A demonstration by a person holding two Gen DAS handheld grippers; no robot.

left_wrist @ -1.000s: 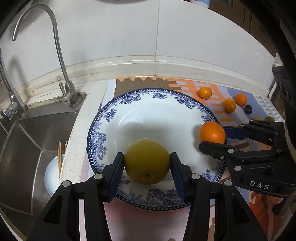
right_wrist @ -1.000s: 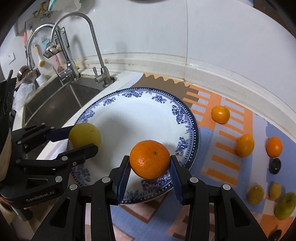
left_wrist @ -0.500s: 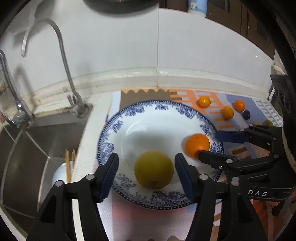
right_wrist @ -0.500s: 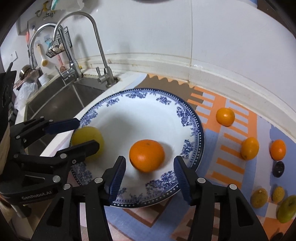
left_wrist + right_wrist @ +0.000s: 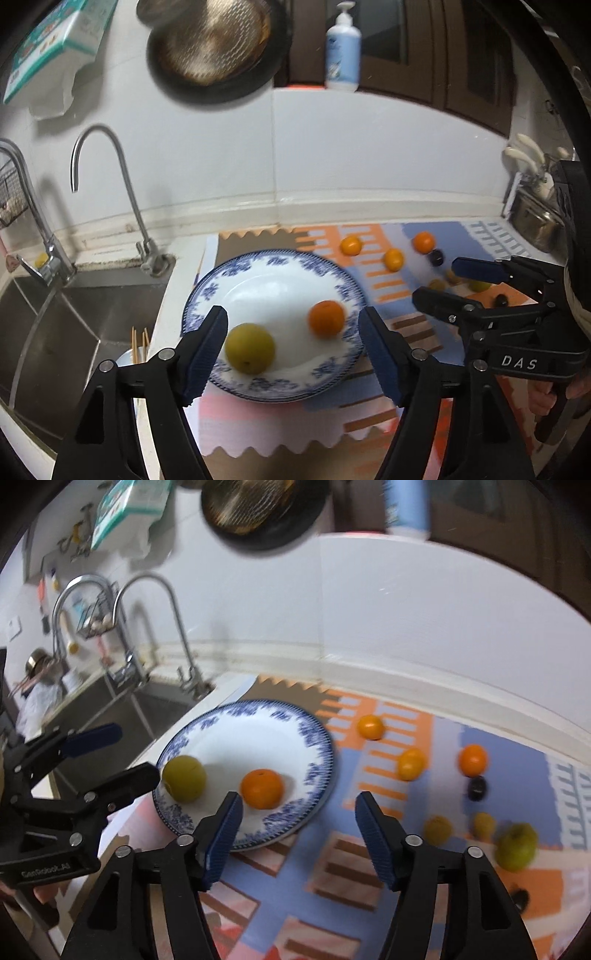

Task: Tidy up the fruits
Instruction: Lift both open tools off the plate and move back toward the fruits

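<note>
A blue-and-white plate (image 5: 258, 273) (image 5: 317, 738) lies on the patterned mat. On it rest a yellow-green pear (image 5: 250, 348) (image 5: 184, 778) and an orange (image 5: 327, 319) (image 5: 262, 788). My left gripper (image 5: 293, 350) is open, raised above and in front of the plate, empty. My right gripper (image 5: 297, 834) is open and empty, lifted back over the mat by the plate's right edge; it also shows in the left wrist view (image 5: 443, 284). Several small oranges (image 5: 370, 726), small yellow fruits (image 5: 437, 830), dark plums (image 5: 477, 788) and a green apple (image 5: 517, 846) lie on the mat at the right.
A steel sink (image 5: 55, 325) with taps (image 5: 110, 177) lies left of the plate, holding a bowl with chopsticks (image 5: 138, 347). The white tiled wall stands behind. A pan (image 5: 210, 44) and a soap bottle (image 5: 342, 48) are above. A metal rack (image 5: 535, 221) stands far right.
Both grippers let go of their fruit: the pear and the orange now rest on the plate. Both grippers opened wide and pulled up and back from the plate.
</note>
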